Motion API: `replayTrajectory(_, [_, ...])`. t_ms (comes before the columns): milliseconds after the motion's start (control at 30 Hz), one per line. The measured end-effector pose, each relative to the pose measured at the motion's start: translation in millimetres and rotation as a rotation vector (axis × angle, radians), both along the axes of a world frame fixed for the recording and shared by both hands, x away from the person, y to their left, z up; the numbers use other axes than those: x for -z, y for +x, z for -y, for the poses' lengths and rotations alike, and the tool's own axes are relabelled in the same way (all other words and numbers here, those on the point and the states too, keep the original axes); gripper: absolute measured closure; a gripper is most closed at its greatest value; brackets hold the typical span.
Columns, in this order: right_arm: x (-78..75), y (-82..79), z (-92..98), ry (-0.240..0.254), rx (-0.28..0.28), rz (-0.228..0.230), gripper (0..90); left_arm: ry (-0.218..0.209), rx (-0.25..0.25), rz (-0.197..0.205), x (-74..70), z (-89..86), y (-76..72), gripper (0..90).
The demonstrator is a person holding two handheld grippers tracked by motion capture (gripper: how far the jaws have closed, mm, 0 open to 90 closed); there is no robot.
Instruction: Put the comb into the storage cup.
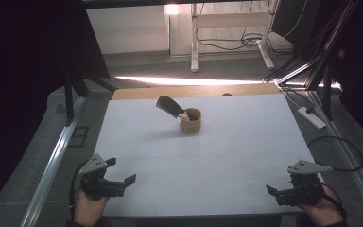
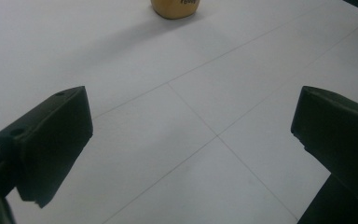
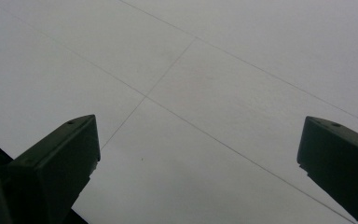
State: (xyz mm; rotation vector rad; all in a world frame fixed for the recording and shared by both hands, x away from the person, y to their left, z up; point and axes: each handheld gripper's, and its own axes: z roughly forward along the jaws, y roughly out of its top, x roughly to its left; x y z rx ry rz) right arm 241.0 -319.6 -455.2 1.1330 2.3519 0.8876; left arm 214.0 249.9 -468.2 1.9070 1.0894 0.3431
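My left gripper (image 1: 123, 171) and right gripper (image 1: 273, 190) are matte black, each topped by a grey three-cornered plate with small holes. Black cables trail from both. Their jaws are blocky black wedges with small round screw holes near the tips.

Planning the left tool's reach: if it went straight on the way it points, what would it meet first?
Probably the tan cup ahead, slightly left of centre; before it lies only bare white table. Depth is uncertain.

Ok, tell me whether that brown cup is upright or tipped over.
Upright. The cup stands on its base on the table, mouth upward, with a dark tool leaning out over its rim.
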Motion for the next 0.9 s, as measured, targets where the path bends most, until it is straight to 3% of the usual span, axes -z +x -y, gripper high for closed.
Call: replayTrajectory(900, [0.1, 0.2, -0.3, -0.007, 0.001, -0.002, 0.0, 0.056, -0.047, -0.035, 5.2, -7.9, -24.6, 0.0])
